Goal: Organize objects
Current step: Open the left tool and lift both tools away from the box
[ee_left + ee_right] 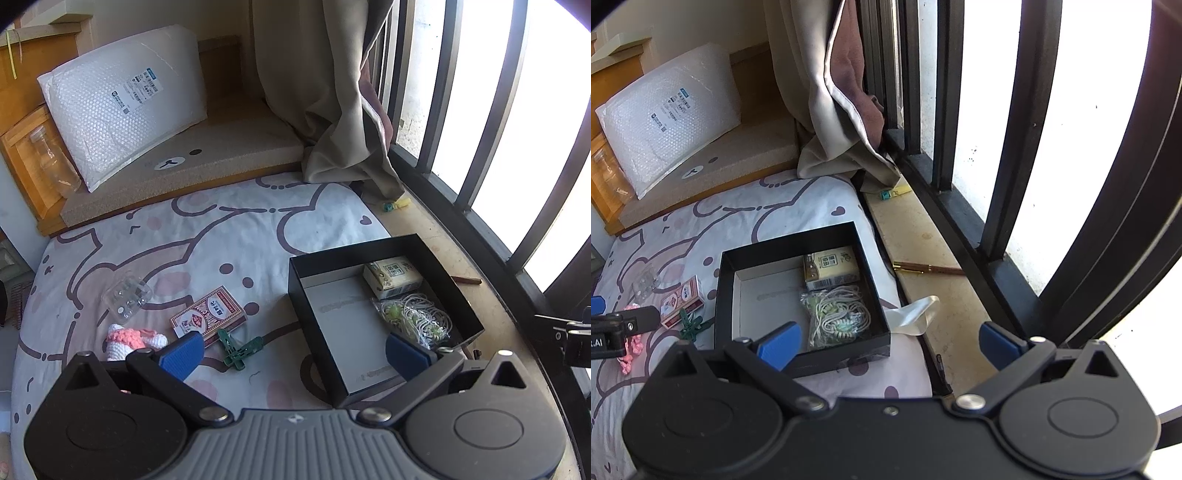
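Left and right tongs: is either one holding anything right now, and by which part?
Nothing is held. The left tongs and the right tongs are both open, empty, above the black square cardboard box.

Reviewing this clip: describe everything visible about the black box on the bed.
The black box is a shallow, square, lidless tray, apparently cardboard, with black walls and a pale grey floor. It sits flat on the cartoon-print sheet near the bed's window-side edge. Inside, toward the window side, lie a small cream carton and a clear bag of white cords, touching each other; the rest of the floor is bare. Neither claw touches the box.
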### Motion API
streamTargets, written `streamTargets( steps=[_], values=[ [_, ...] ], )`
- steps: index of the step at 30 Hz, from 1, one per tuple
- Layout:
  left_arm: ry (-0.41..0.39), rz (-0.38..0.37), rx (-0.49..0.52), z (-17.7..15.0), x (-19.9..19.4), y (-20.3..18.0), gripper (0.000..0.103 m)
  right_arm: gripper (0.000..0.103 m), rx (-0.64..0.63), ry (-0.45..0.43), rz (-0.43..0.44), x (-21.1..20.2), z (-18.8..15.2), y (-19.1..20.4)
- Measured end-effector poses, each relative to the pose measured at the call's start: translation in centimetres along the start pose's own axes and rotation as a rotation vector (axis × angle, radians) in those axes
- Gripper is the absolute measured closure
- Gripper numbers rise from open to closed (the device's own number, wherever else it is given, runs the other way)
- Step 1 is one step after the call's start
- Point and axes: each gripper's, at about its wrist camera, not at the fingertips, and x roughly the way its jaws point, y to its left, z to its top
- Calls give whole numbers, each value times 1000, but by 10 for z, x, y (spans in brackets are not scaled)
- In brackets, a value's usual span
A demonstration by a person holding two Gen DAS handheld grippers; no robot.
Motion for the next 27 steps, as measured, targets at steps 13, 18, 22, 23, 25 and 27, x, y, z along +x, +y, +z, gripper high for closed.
streamTargets(
  steps=[13, 18, 22, 23, 25, 27],
  values=[
    [10, -5, -11, -2, 1, 5, 0, 0, -5, 7, -18, 2, -1, 3],
    [14, 5, -24, -4, 1, 14, 0, 0, -19, 10, -13, 4, 0, 12],
    [15, 20, -40, -6, -1, 26, 0, 0, -35, 10, 4, 5, 1, 25],
    [15, 26, -45, -6, -1, 30, 0, 0, -41, 8, 10, 6, 2, 30],
    [17, 37, -54, -7, -2, 38, 0, 0, -53, 6, 21, 6, 3, 38],
    [17, 47, -65, -9, -4, 47, 0, 0, -66, 8, 30, 8, 5, 48]
  ],
)
